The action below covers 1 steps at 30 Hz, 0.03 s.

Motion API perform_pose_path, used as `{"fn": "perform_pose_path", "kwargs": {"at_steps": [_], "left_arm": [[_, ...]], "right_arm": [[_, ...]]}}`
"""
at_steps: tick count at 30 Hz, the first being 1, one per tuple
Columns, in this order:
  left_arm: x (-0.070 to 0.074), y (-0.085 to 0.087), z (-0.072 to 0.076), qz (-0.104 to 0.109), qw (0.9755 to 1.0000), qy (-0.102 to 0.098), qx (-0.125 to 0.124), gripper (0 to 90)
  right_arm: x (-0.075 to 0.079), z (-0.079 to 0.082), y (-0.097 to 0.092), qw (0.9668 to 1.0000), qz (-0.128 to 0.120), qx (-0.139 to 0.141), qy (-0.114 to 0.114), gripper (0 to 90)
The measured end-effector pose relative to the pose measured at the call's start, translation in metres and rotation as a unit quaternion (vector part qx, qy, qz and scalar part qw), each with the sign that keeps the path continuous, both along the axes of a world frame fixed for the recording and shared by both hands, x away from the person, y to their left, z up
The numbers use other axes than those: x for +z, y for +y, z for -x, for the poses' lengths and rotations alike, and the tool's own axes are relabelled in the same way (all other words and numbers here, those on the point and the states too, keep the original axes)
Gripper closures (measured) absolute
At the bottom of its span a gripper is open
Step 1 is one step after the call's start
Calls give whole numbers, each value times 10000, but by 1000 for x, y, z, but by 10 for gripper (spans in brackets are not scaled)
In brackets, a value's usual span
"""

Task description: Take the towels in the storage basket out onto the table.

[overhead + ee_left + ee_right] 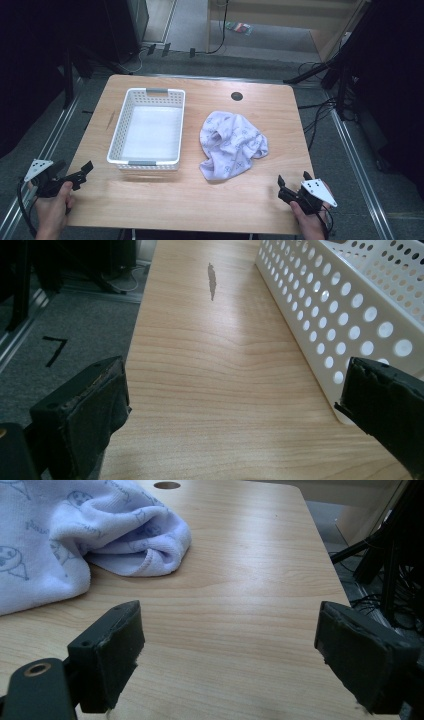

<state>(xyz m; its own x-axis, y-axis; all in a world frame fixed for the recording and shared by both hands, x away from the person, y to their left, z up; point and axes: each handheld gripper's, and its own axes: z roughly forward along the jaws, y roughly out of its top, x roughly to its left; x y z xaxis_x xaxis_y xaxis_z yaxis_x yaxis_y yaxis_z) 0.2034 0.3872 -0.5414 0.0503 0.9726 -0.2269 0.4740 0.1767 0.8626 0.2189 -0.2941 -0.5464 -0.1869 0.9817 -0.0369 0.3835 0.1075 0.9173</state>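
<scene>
Wooden table point(165, 200): crumpled pale-lilac printed towel point(230, 145) lies right of empty white perforated plastic basket point(147, 127). Left gripper point(86, 169), right gripper point(292, 178): fingers wide, empty. Step: approach. Next: right reaches the towel.

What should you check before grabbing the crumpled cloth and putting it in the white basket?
1. Right hand-held gripper open: ok, jaws stand wide apart.
2. Left hand-held gripper open: ok, nothing between its jaws.
3. Cloth reachable: ok, it lies crumpled on the table, just ahead of the right hand-held gripper.
4. Basket ready: ok, upright beside the cloth and looks empty.
5. Path between cloth and basket: ok, bare wood.
6. Anything hidden under the cloth: cannot tell.
</scene>
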Motion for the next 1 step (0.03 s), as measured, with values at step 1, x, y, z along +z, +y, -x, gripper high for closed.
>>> {"fn": "perform_pose_path", "kwargs": {"at_steps": [1], "left_arm": [[1,-1,1,-22,10000,-62,34,0]], "right_arm": [[0,0,0,10000,7,1,4,127]]}}
